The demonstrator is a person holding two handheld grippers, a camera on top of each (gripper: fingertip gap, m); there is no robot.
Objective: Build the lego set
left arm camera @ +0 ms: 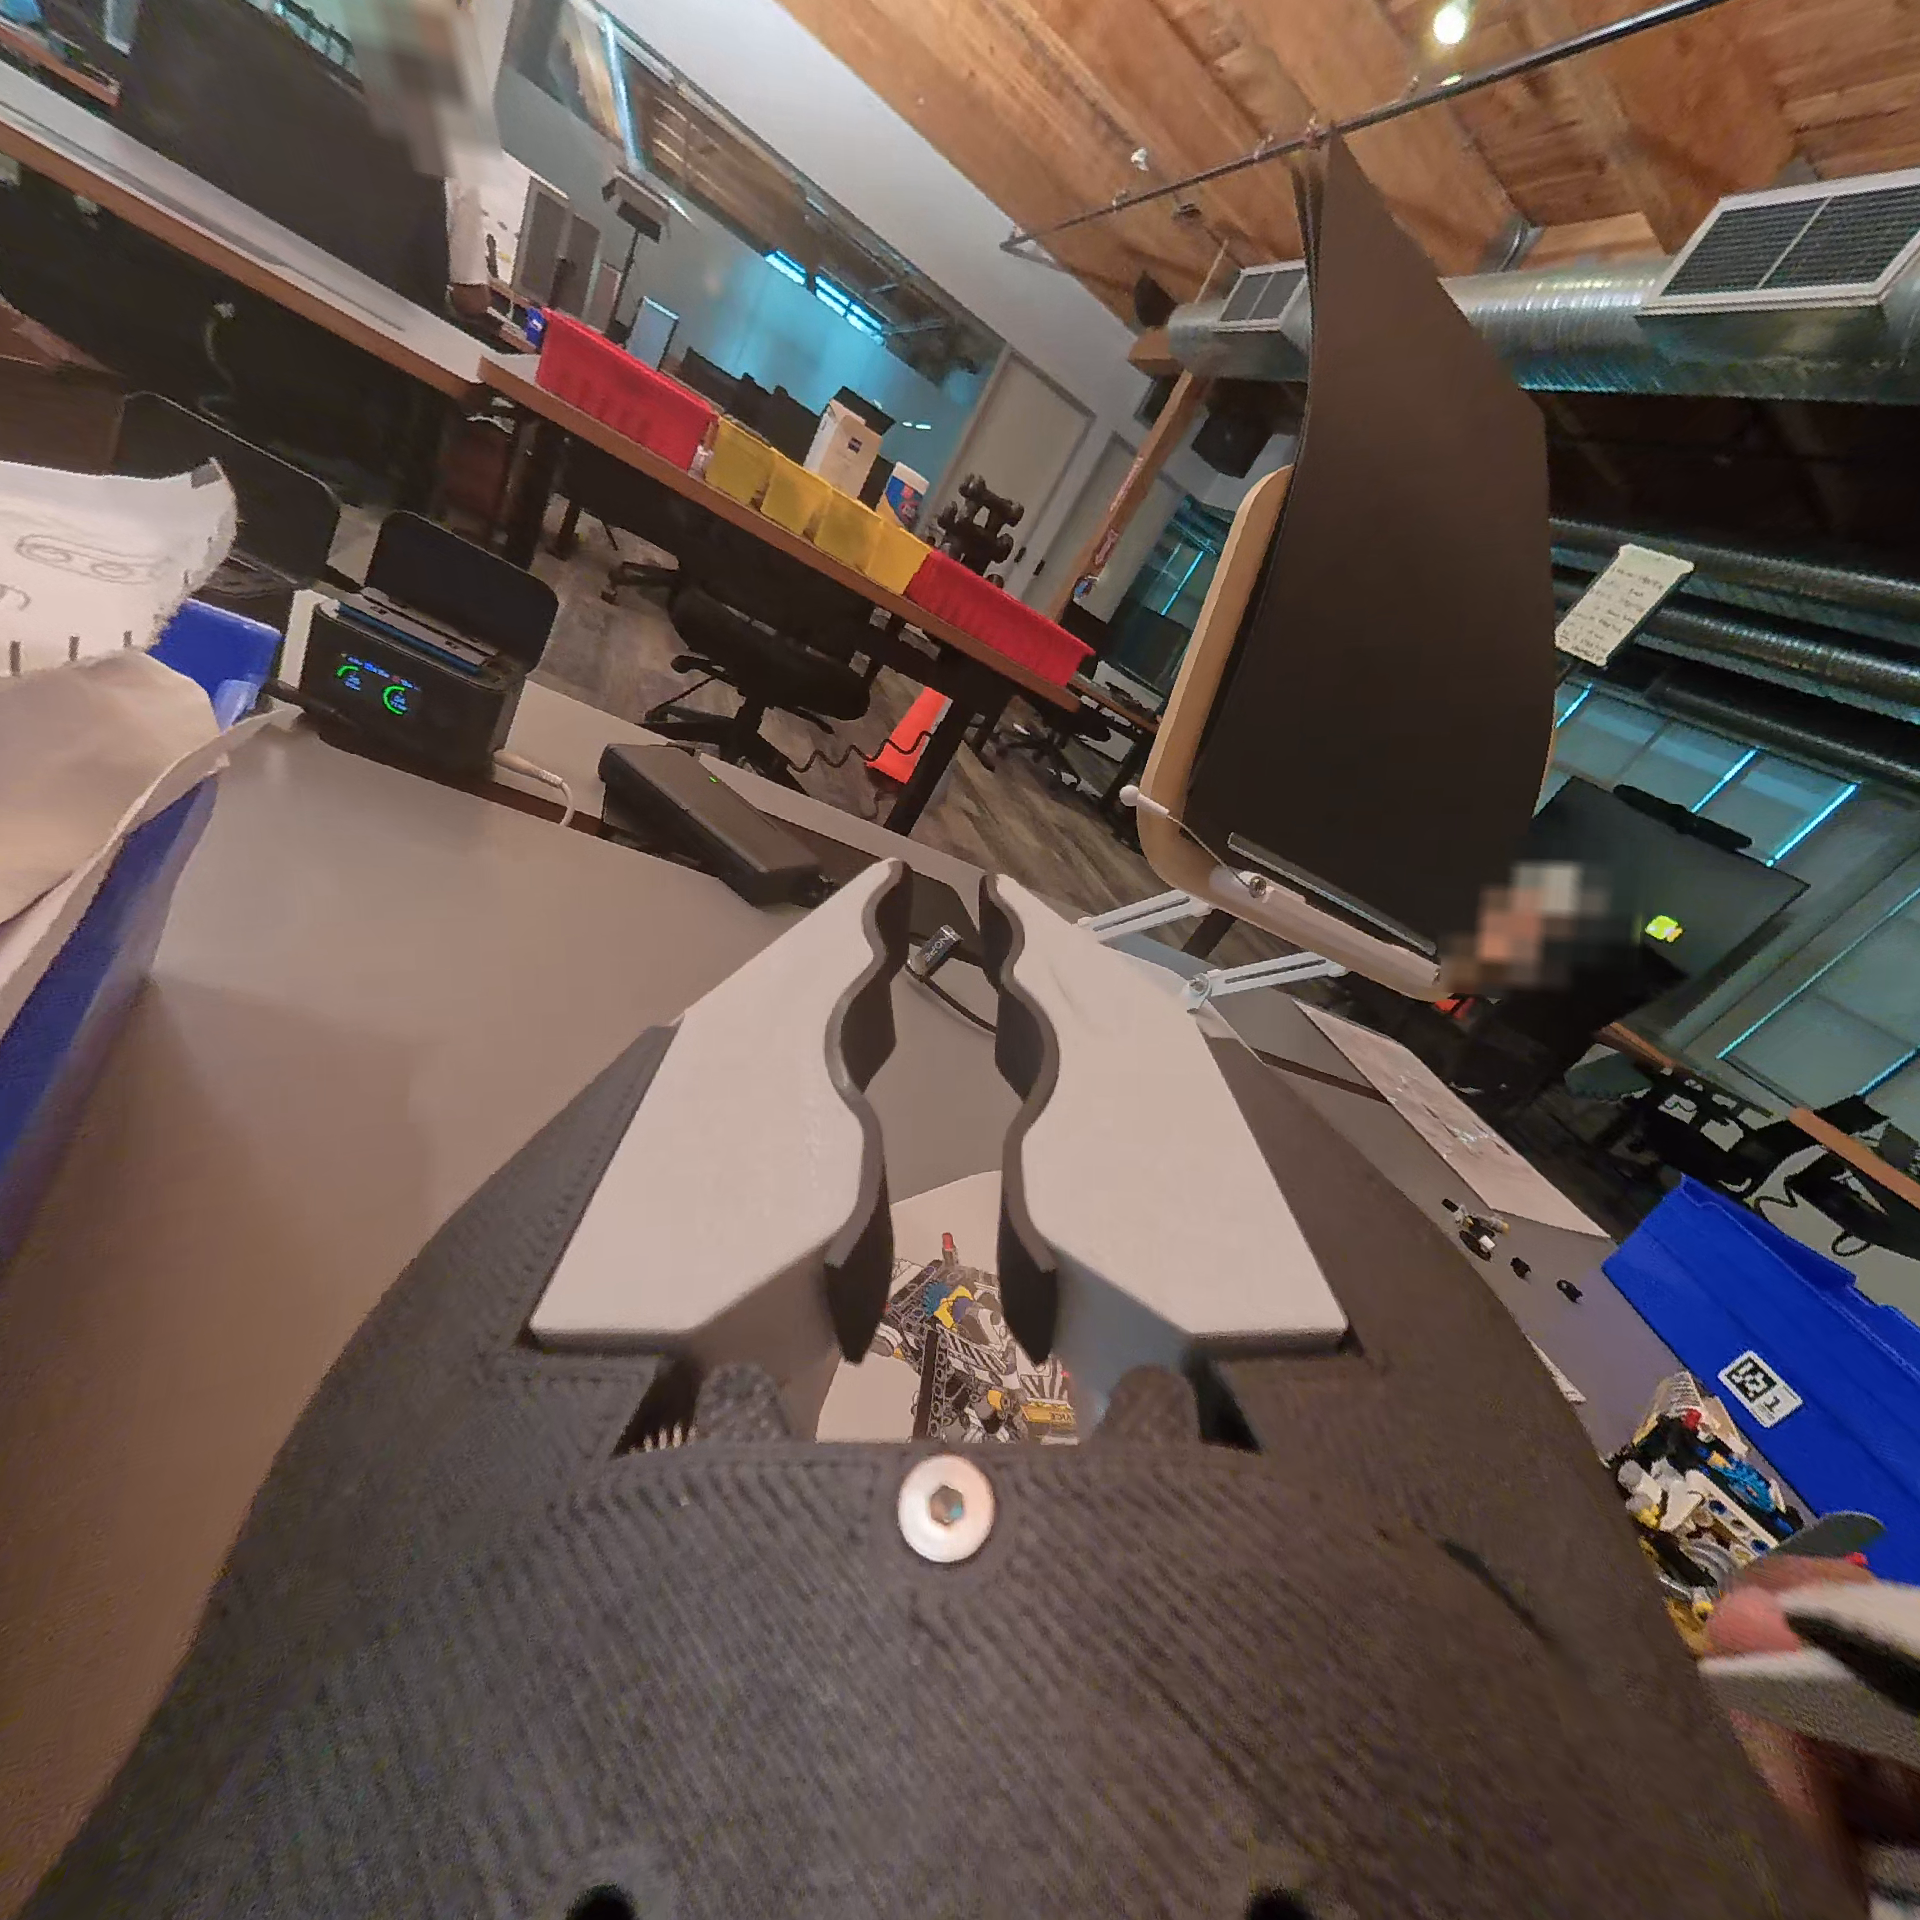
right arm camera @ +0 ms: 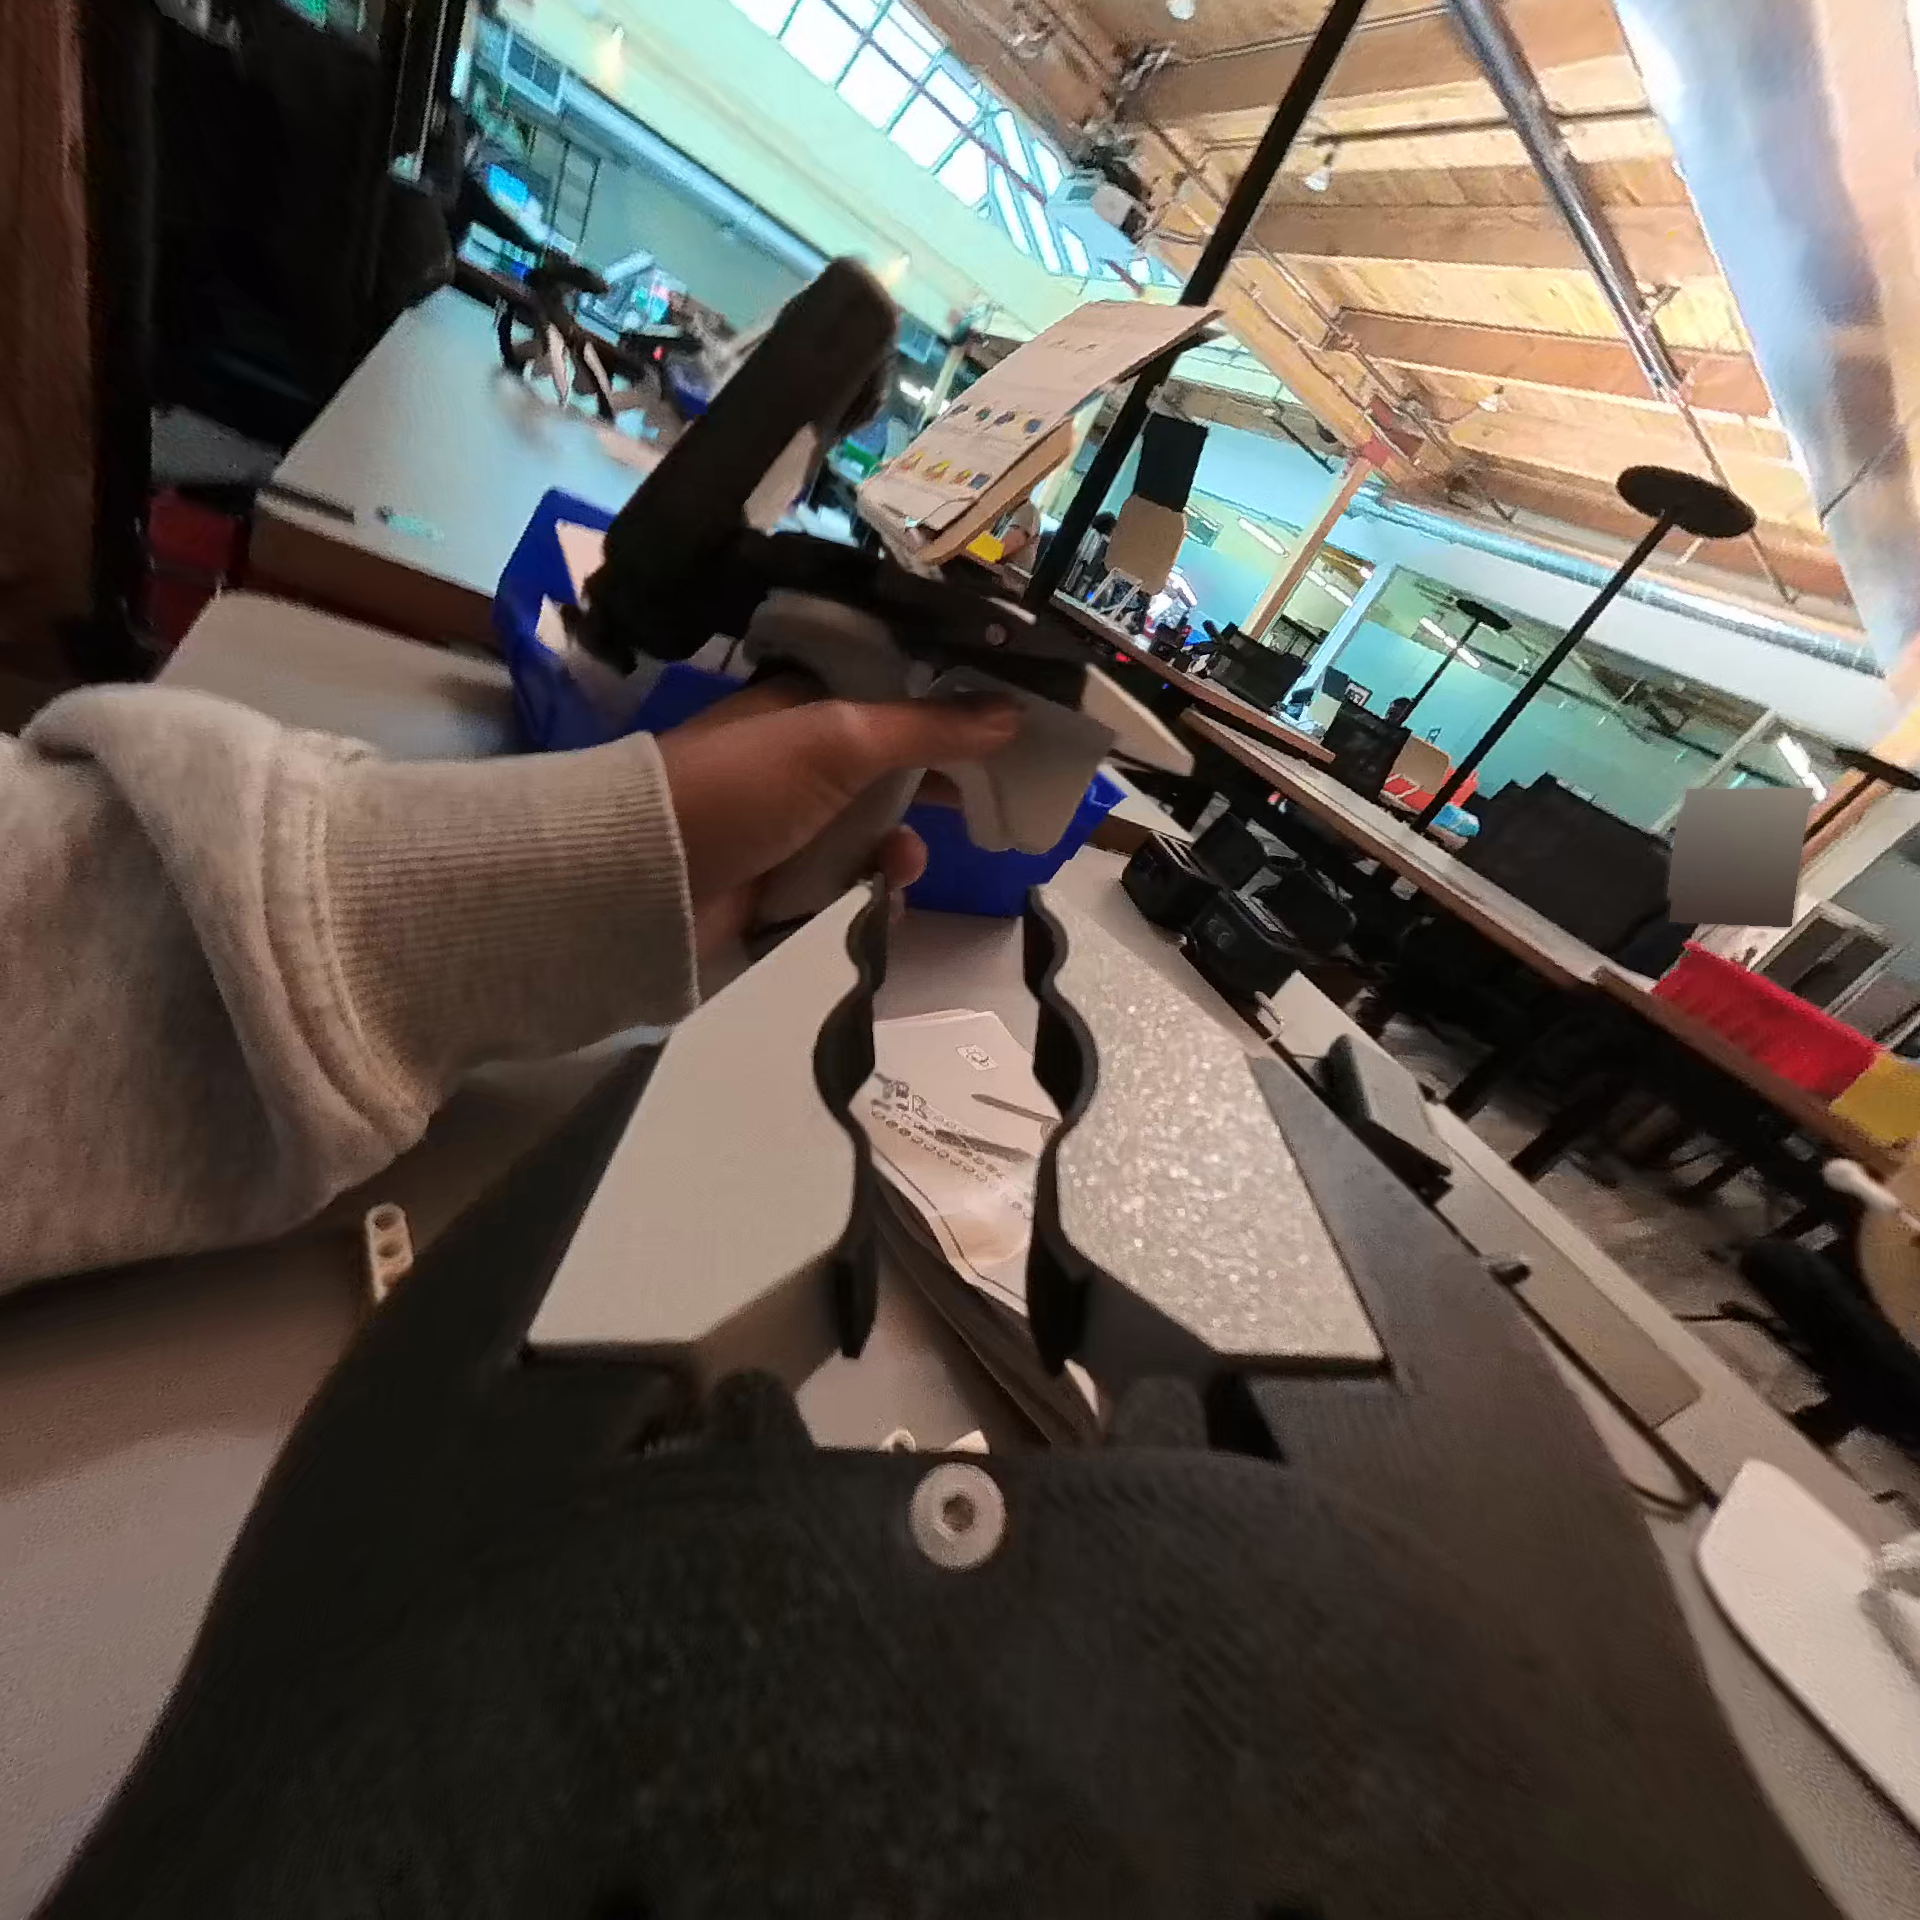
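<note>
The left tongs (left arm camera: 943, 914) stand apart and empty, grey with wavy black pads, above a printed booklet (left arm camera: 966, 1340) on the grey surface (left arm camera: 364, 966). The right tongs (right arm camera: 954, 920) gape too, over paper sheets (right arm camera: 961, 1122). Only the left view shows the lego model (left arm camera: 1688, 1475), lower right beside a blue bin (left arm camera: 1766, 1299) with a square tag.

Open workshop with a wooden plank ceiling (left arm camera: 1195, 114), silver ducts (left arm camera: 1621, 322), long tables (left arm camera: 810, 540) and black office chairs (left arm camera: 769, 665)
</note>
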